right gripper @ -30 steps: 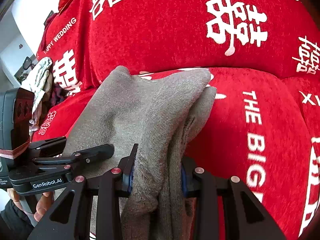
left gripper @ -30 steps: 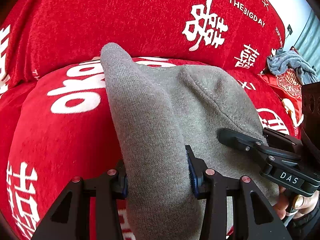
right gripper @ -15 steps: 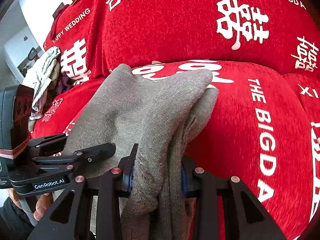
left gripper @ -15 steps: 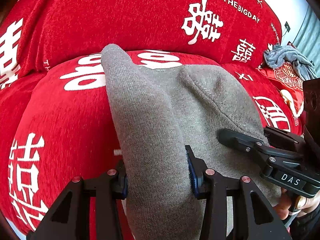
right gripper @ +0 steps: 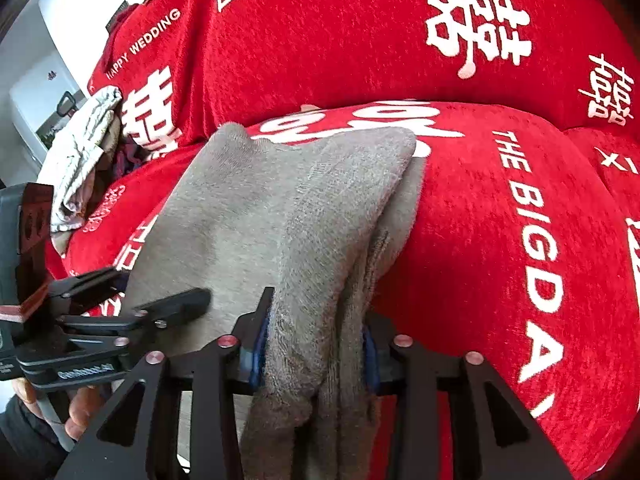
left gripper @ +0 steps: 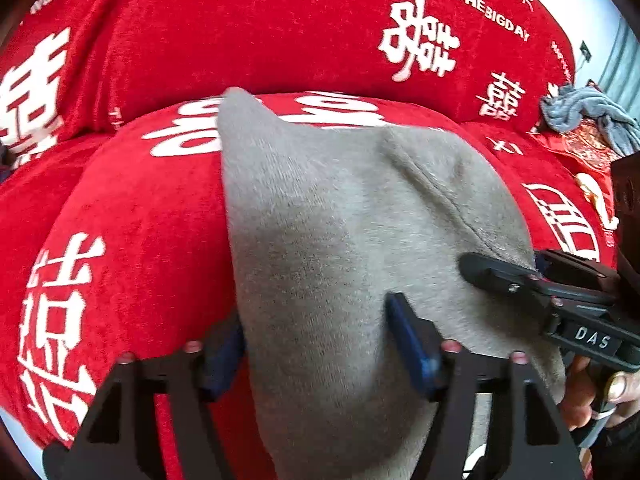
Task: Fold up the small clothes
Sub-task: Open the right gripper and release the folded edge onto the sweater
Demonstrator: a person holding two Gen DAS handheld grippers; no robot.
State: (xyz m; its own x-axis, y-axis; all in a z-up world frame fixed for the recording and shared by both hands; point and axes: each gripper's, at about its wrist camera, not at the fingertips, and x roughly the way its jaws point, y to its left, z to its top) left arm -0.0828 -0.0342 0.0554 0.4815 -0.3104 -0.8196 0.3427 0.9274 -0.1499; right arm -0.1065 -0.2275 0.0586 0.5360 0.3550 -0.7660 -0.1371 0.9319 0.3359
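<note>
Grey garment [left gripper: 320,232]: centre frame, draped over red sofa cushion [left gripper: 120,216]. Left gripper [left gripper: 320,344]: clenched on its near edge. Right gripper [right gripper: 316,336]: clenched on bunched layers. Grey cloth [left gripper: 584,112]: upper right.

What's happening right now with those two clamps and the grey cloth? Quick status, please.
Left tool shut on grey cloth. Right tool shut on the same cloth, bunched between its fingers. Cloth held over red sofa cover. Nothing in the way.
</note>
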